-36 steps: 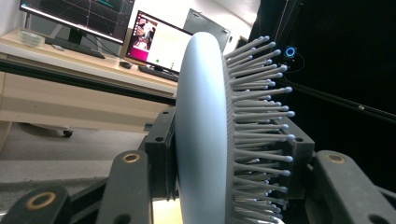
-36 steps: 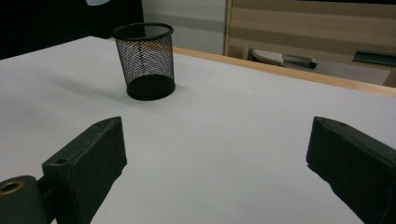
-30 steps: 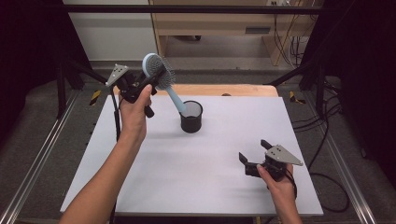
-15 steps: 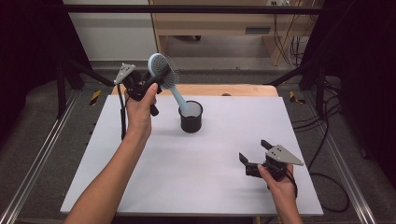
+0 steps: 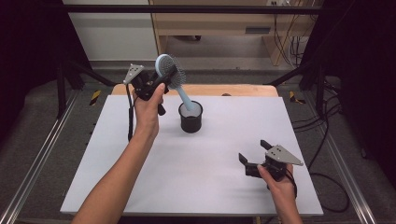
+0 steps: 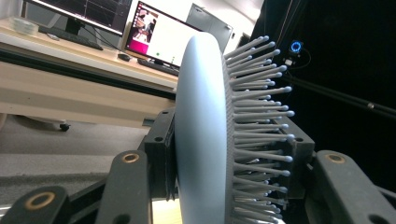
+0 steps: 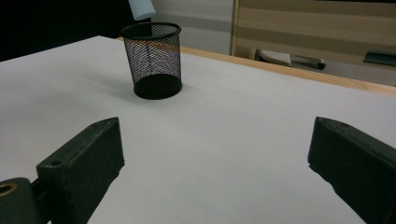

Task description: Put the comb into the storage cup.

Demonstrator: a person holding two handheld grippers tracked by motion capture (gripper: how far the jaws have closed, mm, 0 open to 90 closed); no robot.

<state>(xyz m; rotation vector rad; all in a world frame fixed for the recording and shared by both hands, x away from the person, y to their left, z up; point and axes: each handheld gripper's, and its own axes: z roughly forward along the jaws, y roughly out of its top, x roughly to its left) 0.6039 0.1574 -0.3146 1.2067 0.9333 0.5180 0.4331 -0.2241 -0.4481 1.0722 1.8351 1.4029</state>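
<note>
Sitting clamped between left tongs [image 5: 161, 84]: hairbrush [image 5: 169, 77] head.

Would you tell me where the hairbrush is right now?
In the high view, the hairbrush is at the table's far left, clamped by its head in the left gripper, its handle tip just above the black mesh cup.

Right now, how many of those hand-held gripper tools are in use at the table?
2. The left hand-held gripper is raised behind the mesh cup, clamped on a blue hairbrush. The right hand-held gripper rests open, near the table's front right.
</note>
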